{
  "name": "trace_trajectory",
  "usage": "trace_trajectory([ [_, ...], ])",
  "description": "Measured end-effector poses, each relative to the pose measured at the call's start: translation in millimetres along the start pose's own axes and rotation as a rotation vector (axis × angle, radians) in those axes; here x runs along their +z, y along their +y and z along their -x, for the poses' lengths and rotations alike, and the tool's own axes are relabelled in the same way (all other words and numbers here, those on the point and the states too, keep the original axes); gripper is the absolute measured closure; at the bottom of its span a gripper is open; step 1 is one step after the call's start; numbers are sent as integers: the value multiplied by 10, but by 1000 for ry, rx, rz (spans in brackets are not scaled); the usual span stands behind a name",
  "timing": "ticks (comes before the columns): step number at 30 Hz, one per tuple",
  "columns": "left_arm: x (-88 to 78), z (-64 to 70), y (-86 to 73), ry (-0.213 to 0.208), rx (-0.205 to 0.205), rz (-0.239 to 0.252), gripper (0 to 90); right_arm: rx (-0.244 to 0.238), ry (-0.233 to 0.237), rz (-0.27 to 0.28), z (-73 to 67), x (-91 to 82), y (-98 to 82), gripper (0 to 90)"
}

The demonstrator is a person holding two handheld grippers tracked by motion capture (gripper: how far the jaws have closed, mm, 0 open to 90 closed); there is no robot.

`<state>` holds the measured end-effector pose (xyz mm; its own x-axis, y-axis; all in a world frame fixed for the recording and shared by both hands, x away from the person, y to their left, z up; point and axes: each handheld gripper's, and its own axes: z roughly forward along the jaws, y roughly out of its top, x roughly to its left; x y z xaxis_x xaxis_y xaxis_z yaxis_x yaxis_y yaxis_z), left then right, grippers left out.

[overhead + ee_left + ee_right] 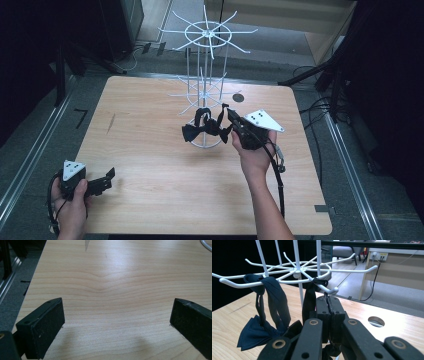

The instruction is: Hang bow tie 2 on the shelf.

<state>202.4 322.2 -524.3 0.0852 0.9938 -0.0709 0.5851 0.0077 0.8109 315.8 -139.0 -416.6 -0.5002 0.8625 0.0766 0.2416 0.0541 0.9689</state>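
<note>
Two grippers are mine to run, and I use the white wire rack point(205, 90) as my landmark. Nearest to me, well apart from the rack and toward the near left corner of the wooden table point(150, 165), my left gripper point(102, 184) sits low over the wood in my left hand point(70, 207). In the left gripper view its two black jaws stand wide apart, with bare wood between them and nothing in them. Closer to the rack, my right hand point(255, 157) comes up from the near edge and holds my right gripper point(328, 312) right at the rack's lower ring of hooks. In the right gripper view its jaws are pressed tight together on a black strap point(310, 300), and that strap loops over a white hook point(328, 289) of the rack just above the jaw tips. I can't tell for sure what hangs at the bottom of this strap, as the jaws hide it. Just beside it, on another hook of the same ring, hangs a dark bow tie point(255, 333) by its own strap, with the bow low down near the table. Past the rack, a small round hole point(238, 97) shows in the tabletop. Higher up, the rack's top ring of hooks point(207, 34) spreads out like a wheel.
</note>
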Motion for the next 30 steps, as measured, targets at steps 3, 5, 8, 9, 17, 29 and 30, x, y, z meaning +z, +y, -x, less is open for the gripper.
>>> trace_trajectory([
  [3, -1, 2, -1, 0, -3, 0, 0, 3, 1, -3, -21, 38, -4, 900],
  [5, 0, -1, 0, -2, 0, 0, 0, 5, 2, -3, -31, 62, -7, 900],
  [8, 2, -1, 0, -3, -2, 0, 0, 9, 5, -4, -39, 76, -10, 900],
  [9, 2, -1, 0, -3, -2, 0, 0, 18, 9, -3, -50, 90, -13, 900],
  [17, 0, -2, 0, -3, 0, -1, 0, 31, 19, -8, -73, 145, -41, 900],
  [29, -2, 0, 0, -6, 0, -2, 0, 58, 22, -7, -25, 80, -87, 763],
  [30, -2, 0, 0, -5, 1, -1, 0, 64, 26, -4, -9, 68, -98, 740],
])
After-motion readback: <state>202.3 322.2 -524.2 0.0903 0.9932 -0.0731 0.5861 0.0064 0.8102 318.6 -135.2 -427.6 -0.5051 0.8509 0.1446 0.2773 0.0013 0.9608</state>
